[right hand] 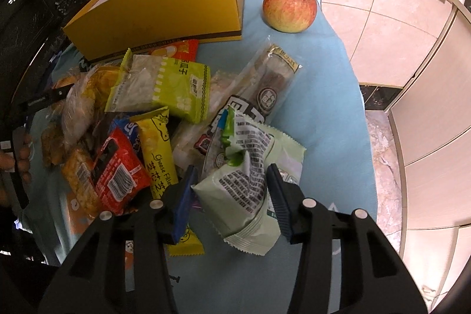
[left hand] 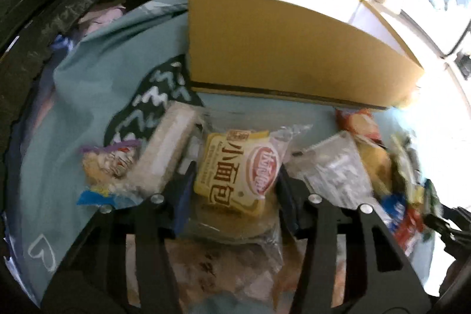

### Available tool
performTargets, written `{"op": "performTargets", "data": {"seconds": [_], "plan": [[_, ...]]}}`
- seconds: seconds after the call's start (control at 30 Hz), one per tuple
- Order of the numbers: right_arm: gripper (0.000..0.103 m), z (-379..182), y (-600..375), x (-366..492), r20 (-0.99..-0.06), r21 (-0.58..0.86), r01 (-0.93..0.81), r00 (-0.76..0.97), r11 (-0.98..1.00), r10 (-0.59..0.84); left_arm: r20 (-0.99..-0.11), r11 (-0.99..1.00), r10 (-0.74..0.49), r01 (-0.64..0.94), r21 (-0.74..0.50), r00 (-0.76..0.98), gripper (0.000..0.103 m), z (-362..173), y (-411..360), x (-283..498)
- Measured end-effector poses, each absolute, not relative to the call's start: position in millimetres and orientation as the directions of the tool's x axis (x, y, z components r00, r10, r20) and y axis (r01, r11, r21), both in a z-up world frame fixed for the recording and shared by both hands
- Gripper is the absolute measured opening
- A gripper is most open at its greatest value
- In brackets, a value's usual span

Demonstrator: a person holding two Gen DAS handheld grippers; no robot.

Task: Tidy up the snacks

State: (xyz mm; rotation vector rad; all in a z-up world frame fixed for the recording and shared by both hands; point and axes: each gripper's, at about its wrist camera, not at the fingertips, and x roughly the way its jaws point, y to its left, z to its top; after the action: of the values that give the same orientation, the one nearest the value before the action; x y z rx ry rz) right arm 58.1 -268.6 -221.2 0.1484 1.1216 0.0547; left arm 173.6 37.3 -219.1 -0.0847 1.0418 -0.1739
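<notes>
A: Well, from the left wrist first: our left hand-held gripper (left hand: 235,181) is clamped on the bread pack (left hand: 235,175), held near the yellow box (left hand: 294,49). That wrapper is slick and puffy, so we judge it could squirt out sideways on the way over the tall wall.

B: And the picture is smeared, so we cannot tell how deep the pads bite.

A: From the right wrist: our right hand-held gripper (right hand: 232,193) is clamped on the green packet (right hand: 244,196), crumpling it above the pile (right hand: 147,119) on the blue cloth (right hand: 323,78).

B: If both go to the box together, we risk a collision. The apple (right hand: 290,6) sits near the cloth's edge; a nudge could roll it off.
</notes>
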Motion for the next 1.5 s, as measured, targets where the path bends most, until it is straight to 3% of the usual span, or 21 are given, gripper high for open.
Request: {"op": "performTargets", "data": {"seconds": [0.5, 0.67, 0.77, 0.83, 0.93, 1.0, 1.17, 1.23, 1.33, 1.4, 1.5], "plan": [[0.041, -170, -272, 39, -0.818, 0.252, -0.018, 0.529, 0.968, 0.223, -0.778, 0.959, -0.283, 0.177, -0.221, 0.560, 0.050, -154, 34, 102], [0.041, -194, -264, 41, -0.882, 0.183, -0.022, 0.438, 0.983, 0.174, -0.790, 0.958, -0.285, 0.177, -0.224, 0.543, 0.051, -157, 35, 96], [0.050, -217, -264, 44, -0.905, 0.115, -0.013, 0.410, 0.993, 0.110, -0.806, 0.960, -0.280, 0.170, -0.224, 0.522, 0.051, -164, 35, 94], [0.062, -228, -265, 48, -0.912, 0.123, -0.001, 0.394, 0.992, 0.113, -0.812, 0.959, -0.281, 0.177, -0.221, 0.512, 0.051, -166, 34, 92], [0.073, -233, -278, 53, -0.906, 0.256, 0.082, 0.367, 0.963, 0.209, -0.815, 0.959, -0.281, 0.189, -0.213, 0.507, 0.051, -166, 32, 90], [0.091, -236, -295, 57, -0.874, 0.421, 0.159, 0.334, 0.893, 0.352, -0.814, 0.959, -0.279, 0.192, -0.209, 0.510, 0.051, -163, 32, 89], [0.093, -248, -327, 58, -0.825, 0.549, 0.311, 0.351, 0.775, 0.444, -0.816, 0.960, -0.278, 0.179, -0.216, 0.508, 0.051, -163, 35, 91], [0.082, -260, -330, 60, -0.850, 0.519, 0.360, 0.316, 0.775, 0.422, -0.819, 0.960, -0.278, 0.178, -0.217, 0.501, 0.051, -165, 34, 92], [0.064, -257, -320, 63, -0.858, 0.498, 0.300, 0.309, 0.814, 0.411, -0.825, 0.960, -0.277, 0.182, -0.214, 0.493, 0.051, -167, 32, 92], [0.044, -252, -317, 61, -0.849, 0.508, 0.258, 0.309, 0.822, 0.428, -0.828, 0.960, -0.274, 0.182, -0.211, 0.490, 0.051, -169, 31, 92], [0.037, -242, -305, 61, -0.856, 0.478, 0.186, 0.317, 0.858, 0.409, -0.827, 0.962, -0.271, 0.175, -0.211, 0.493, 0.052, -169, 33, 93]]}}
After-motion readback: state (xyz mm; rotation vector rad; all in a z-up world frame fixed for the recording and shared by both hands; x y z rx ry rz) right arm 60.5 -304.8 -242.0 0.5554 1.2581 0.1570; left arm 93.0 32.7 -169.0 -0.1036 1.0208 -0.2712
